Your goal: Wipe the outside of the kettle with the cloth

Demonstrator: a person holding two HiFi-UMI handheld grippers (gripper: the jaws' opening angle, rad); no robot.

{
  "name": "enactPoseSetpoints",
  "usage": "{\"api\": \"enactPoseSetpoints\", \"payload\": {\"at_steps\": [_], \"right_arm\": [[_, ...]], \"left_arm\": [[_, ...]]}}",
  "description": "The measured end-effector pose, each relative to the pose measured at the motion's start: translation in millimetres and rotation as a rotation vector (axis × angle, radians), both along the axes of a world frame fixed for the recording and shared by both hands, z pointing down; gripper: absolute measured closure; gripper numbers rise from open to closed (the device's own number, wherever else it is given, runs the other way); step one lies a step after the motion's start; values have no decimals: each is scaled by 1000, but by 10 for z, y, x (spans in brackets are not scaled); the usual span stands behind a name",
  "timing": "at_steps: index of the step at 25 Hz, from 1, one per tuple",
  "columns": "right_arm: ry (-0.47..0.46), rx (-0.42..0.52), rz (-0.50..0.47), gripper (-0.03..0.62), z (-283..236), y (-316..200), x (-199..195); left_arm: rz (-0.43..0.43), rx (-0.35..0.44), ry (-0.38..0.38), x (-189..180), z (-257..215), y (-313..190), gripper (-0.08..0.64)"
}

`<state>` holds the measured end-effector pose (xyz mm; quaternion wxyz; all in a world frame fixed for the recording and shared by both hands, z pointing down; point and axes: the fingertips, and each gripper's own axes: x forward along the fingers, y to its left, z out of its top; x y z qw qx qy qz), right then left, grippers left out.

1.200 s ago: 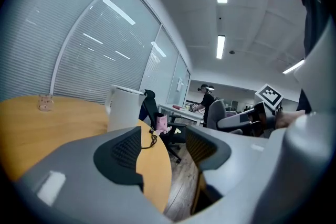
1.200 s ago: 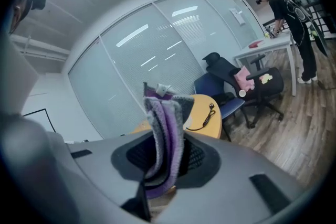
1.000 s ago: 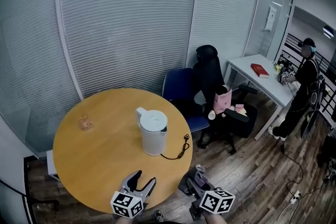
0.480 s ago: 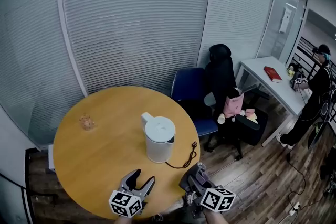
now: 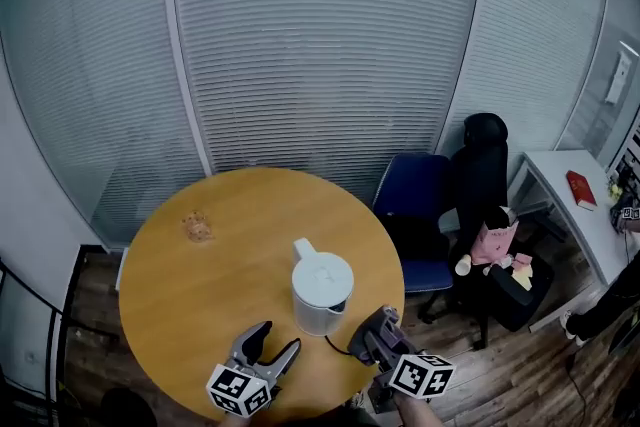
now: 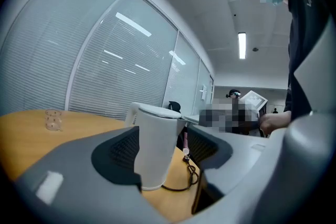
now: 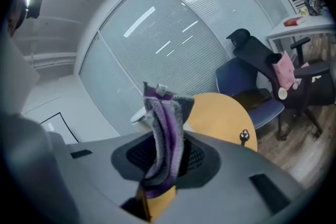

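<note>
A white kettle [image 5: 322, 293] stands upright on the round wooden table [image 5: 210, 285], near its front right edge. My left gripper [image 5: 277, 340] hovers over the table just left of and short of the kettle, not touching it. Its jaws are opening and nothing is between the pads. In the left gripper view the kettle [image 6: 155, 147] shows ahead, framed by the left gripper [image 6: 165, 152]. My right gripper [image 5: 378, 323] is shut on a purple and grey cloth [image 5: 370, 335], close to the kettle's right front. The cloth [image 7: 165, 144] stands up out of the right gripper [image 7: 163, 157] and hides most of the kettle [image 7: 137, 115].
The kettle's black cord [image 5: 338, 347] trails off the base toward the table edge. A small clear item [image 5: 197, 227] lies at the far left of the table. Behind the table are a blue chair [image 5: 415, 205], a black office chair [image 5: 485, 180] with a pink bag [image 5: 495, 243], and a white desk [image 5: 560, 205].
Both grippers have come nearer to the kettle, which now sits lower and closer in the head view. The right gripper still carries the cloth. The left jaws stand slightly wider.
</note>
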<state>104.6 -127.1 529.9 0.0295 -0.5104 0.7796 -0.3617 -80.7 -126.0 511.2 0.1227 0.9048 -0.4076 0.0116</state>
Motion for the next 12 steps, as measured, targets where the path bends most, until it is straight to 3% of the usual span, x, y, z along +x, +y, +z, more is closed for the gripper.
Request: {"api": "enactPoseSetpoints", "payload": {"at_steps": [6, 12], "right_arm": [[0, 38, -112, 495, -102, -464, 54], [-81, 76, -200, 495, -290, -768, -60]], "left_arm": [[-80, 41, 8, 80, -178, -324, 288], [-158, 90, 11, 166, -337, -622, 288]]}}
